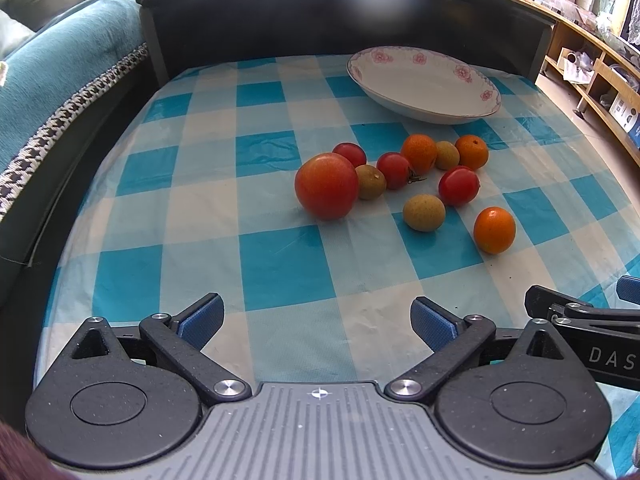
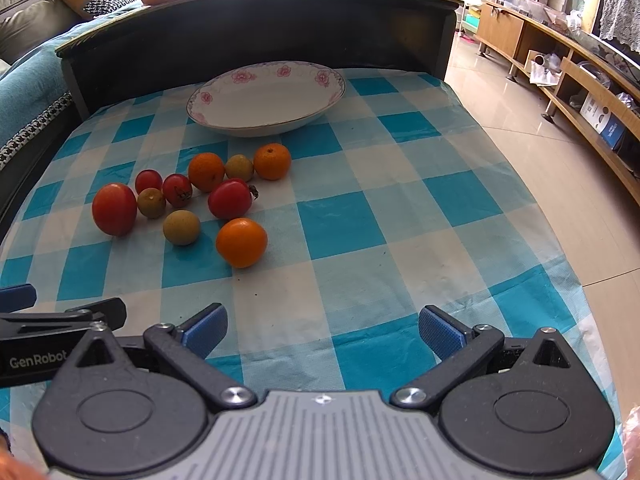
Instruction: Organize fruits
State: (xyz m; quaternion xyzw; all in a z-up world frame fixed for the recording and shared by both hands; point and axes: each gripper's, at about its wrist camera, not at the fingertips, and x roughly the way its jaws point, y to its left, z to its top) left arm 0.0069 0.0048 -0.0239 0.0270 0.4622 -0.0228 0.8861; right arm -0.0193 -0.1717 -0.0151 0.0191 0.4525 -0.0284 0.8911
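I saw the fruits point(image 1: 400, 184) clustered mid-worktop point(image 1: 280, 264), roundish, no clear long axis. The plate point(image 1: 424, 84) lay just beyond them. My left claw point(image 1: 318, 322) and right claw point(image 2: 322, 330) hovered wide open, holding nothing, path unobstructed.

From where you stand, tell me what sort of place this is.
Most likely a home living room. A grey leather sofa with cushions sits behind the blue-and-white checked tablecloth, a long wooden media shelf lines the tiled floor, and a floral-rimmed white ceramic plate waits by loose fruit.
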